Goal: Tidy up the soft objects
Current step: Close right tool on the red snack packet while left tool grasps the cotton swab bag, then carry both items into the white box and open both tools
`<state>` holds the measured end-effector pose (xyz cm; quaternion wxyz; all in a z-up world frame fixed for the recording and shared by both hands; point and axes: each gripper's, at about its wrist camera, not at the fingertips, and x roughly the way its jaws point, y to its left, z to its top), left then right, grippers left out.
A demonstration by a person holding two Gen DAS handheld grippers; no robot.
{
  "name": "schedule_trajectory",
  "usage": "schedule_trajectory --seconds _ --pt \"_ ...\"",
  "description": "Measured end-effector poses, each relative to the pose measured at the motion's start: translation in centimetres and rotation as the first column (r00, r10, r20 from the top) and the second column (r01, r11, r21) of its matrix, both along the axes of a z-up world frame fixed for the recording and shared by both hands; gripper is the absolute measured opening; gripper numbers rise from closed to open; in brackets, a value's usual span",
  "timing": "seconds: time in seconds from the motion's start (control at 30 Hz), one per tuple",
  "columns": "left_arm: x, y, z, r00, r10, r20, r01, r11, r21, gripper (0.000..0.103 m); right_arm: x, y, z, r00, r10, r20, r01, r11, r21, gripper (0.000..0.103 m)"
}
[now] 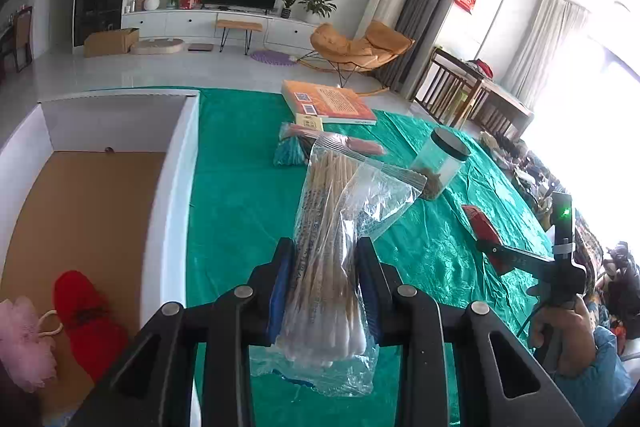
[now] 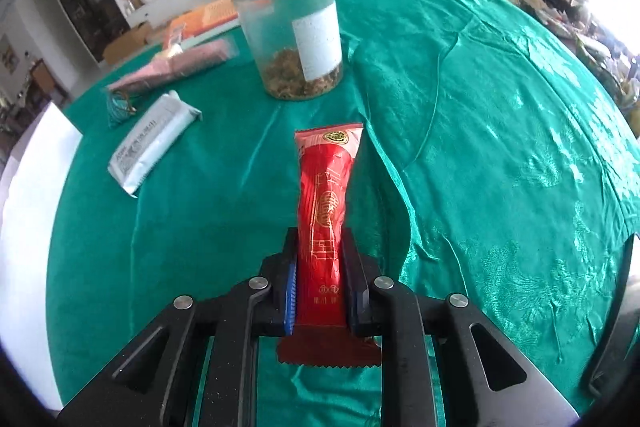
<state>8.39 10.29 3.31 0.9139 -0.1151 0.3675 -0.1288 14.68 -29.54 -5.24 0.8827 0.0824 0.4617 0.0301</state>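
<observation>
Two catches at once: the left tool (image 1: 325,281) is clamped on a clear bag of cotton swabs (image 1: 334,251), lifted above the green-clothed counter (image 1: 240,195) just beside the open cardboard box (image 1: 176,163), where a red soft item (image 1: 86,315) and a pink pouf (image 1: 22,341) already lie. Over on the other side, the right tool (image 2: 320,279) pinches a red sachet (image 2: 325,211) near its lower end, off the cloth. Both look feather-light. That swab bag is crinkly and slick, and its loose film flops sideways, so gripping across the bundled sticks seems the safe spot. To my eye the sachet is soft and bends at the waist, so a hold low on its body looks sound; squeeze gently.
</observation>
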Motion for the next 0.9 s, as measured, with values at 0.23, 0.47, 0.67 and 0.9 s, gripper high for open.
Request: schedule_trajectory --seconds 0.23,0.47,0.67,0.9 --pt "-5.4 11.0 2.0 0.977 0.21 0.025 -0.211 0.972 0.104 0.032 -3.5 12.1 9.7 0.947 0.274 0.168 -0.295 0.948 0.117 0.02" --pt "-8.5 20.3 -1.2 0.881 0.468 -0.063 -0.43 0.851 0.302 0.04 -7.4 29.6 12.7 0.791 0.568 0.228 -0.612 0.732 0.3 0.021" --pt "-10.5 23.6 -3.1 0.791 0.61 -0.052 -0.584 0.778 0.231 0.086 -8.1 31.9 9.4 0.772 0.595 0.222 -0.635 0.728 0.259 0.079" --pt "-9.1 17.5 -0.7 0.87 0.49 0.056 -0.493 0.861 0.129 0.086 -6.0 20.7 0.9 0.928 0.335 0.162 -0.324 0.941 -0.092 0.079"
